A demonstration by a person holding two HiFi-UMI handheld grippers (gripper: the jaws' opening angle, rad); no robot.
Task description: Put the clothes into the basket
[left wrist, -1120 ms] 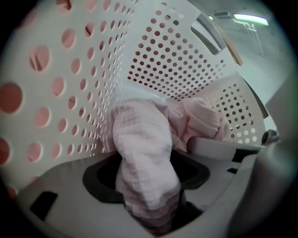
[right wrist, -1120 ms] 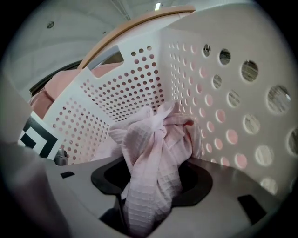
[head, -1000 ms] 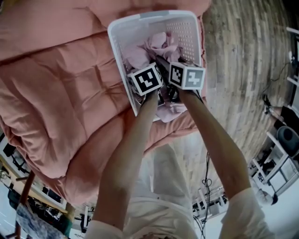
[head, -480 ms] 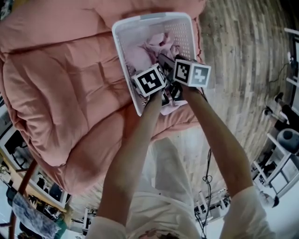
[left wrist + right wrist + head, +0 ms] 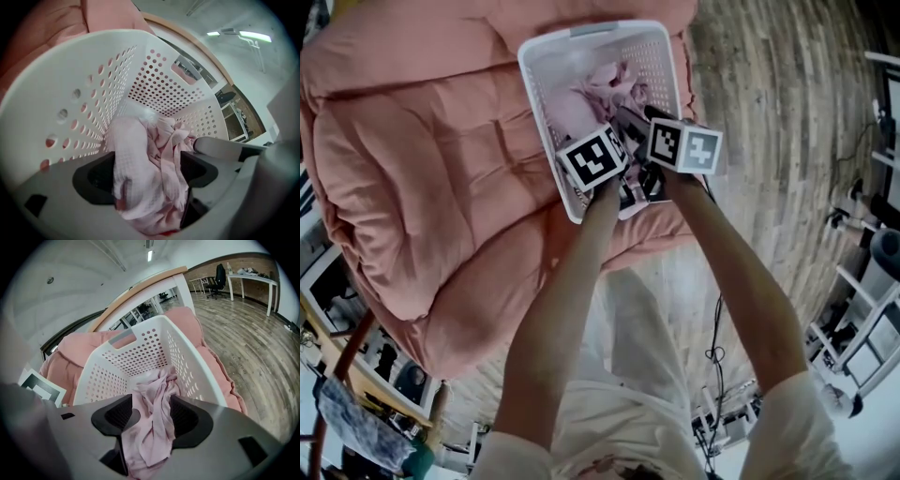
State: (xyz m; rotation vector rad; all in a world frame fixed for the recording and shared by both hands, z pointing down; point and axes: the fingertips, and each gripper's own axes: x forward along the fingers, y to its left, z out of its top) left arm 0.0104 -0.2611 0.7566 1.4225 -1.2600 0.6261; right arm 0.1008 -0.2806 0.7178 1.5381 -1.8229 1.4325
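A white perforated basket [image 5: 534, 98] stands on a pink duvet [image 5: 422, 178], and crumpled pale pink clothes [image 5: 602, 86] lie in it. Both grippers hang over its near end, their marker cubes side by side in the head view. My left gripper [image 5: 147, 171] is open; its jaws have just been opening, and a pink waffle-weave garment [image 5: 136, 164] still lies loosely between them. My right gripper [image 5: 152, 416] is shut on a thin pink garment [image 5: 154, 427], which trails down into the basket [image 5: 140, 350]. In the head view the fingertips are hidden under the cubes.
The duvet covers a bed that fills the left side of the head view. Wooden plank floor [image 5: 778, 112] runs along the right of the bed. Desks and chairs [image 5: 225, 275] stand far off. The person's legs are below the basket's near rim.
Both grippers have lifted a little above the basket's near end. The pink fold that hung over the near rim has mostly gone from view. The left jaws stand wider.
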